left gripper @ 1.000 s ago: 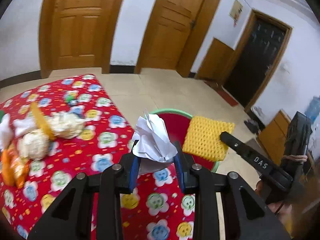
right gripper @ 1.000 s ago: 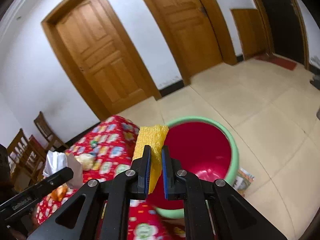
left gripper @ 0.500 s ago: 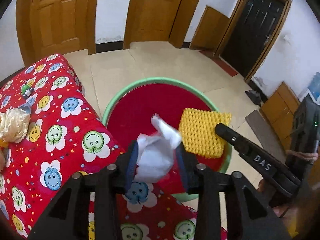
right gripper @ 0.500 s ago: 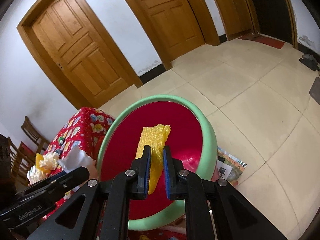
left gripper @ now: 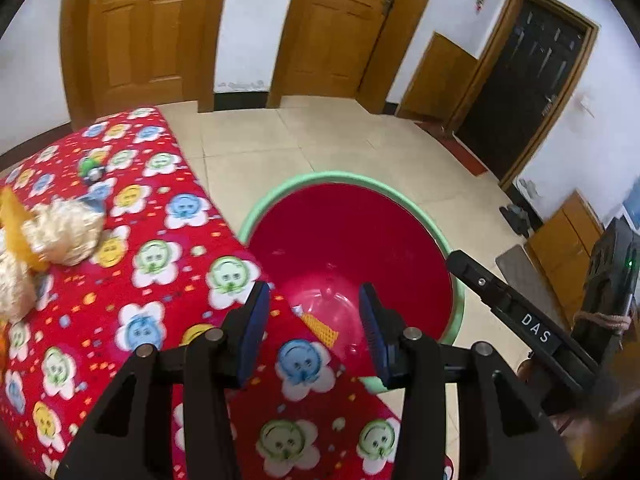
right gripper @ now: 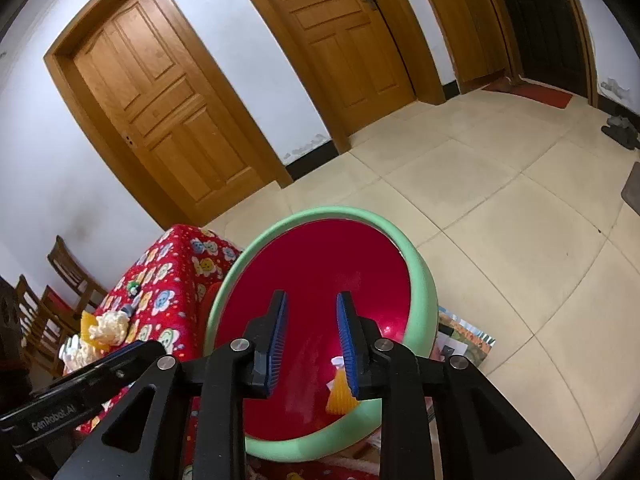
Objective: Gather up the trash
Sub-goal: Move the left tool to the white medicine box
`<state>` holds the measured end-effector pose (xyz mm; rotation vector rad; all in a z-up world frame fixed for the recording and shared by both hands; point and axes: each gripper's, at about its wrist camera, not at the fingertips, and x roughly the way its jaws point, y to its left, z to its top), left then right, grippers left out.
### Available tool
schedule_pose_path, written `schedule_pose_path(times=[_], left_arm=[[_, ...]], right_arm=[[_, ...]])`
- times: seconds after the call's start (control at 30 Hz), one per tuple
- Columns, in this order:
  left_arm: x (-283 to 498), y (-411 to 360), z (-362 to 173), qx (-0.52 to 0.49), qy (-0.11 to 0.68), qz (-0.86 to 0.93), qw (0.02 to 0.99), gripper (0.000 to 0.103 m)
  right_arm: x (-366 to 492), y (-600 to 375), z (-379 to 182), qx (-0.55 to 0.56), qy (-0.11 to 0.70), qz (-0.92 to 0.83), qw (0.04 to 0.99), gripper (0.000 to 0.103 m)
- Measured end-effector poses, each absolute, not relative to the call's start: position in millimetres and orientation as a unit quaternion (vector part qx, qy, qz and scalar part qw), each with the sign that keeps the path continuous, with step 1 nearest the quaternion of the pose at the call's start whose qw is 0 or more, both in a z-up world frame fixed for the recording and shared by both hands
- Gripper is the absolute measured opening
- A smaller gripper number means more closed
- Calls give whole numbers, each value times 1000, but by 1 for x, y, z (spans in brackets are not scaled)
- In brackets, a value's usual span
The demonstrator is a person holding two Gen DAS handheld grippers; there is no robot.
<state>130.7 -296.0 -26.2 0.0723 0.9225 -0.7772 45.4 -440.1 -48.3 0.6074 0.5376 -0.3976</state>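
Both tongs hang over the red basin (left gripper: pixel 352 240) with the green rim, which stands on the tiled floor hard against the counter (left gripper: pixel 132 240) in its red smiley-flower cloth. A second ago the left tongs (left gripper: pixel 312 328) pinched a crumpled white paper and the right tongs (right gripper: pixel 312 336) pinched a yellow knitted cloth; both sets of jaws have just been opening and now stand spread with nothing between them. The yellow knitted cloth (right gripper: pixel 340 394) lies at the bottom of the basin, seen in the right wrist view just below the right-hand blue pad and in the left wrist view as a corner past the counter edge. A small white scrap (right gripper: pixel 338 361) beside it is probably the crumpled paper, though too little shows to be certain. Judgement: these two pieces count as delivered, and the drop step is complete for this pair. Work remains: on the counter, well apart from the basin, lie crinkled pale gold wrappers (left gripper: pixel 66 232), an orange-yellow piece (left gripper: pixel 18 220) and a small green and black object (left gripper: pixel 91 168), all untouched. The next move calls for both tongs to turn to that pile. Writing: the side arm of the right-hand tool, seen in the left wrist view, reads "DAS" (left gripper: pixel 536 328); the side arm of the left-hand tool, seen in the right wrist view, reads "GenRobot.AI" (right gripper: pixel 54 418). A printed leaflet (right gripper: pixel 464 344) lies on the floor behind the basin; its text is illegible.
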Motion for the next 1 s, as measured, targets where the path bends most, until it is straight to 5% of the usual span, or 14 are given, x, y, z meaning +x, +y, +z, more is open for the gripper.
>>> schedule_pose_path(times=[0.33,1.0], left_arm=[[132,-233,-3,-1,407,-315,857,46],[193,-45,14,-46,381,-150,911,46]], right_arm=[[48,-407,-22,270,261,-158,913,44],[104,-299,6,204,318,-53,924,49]])
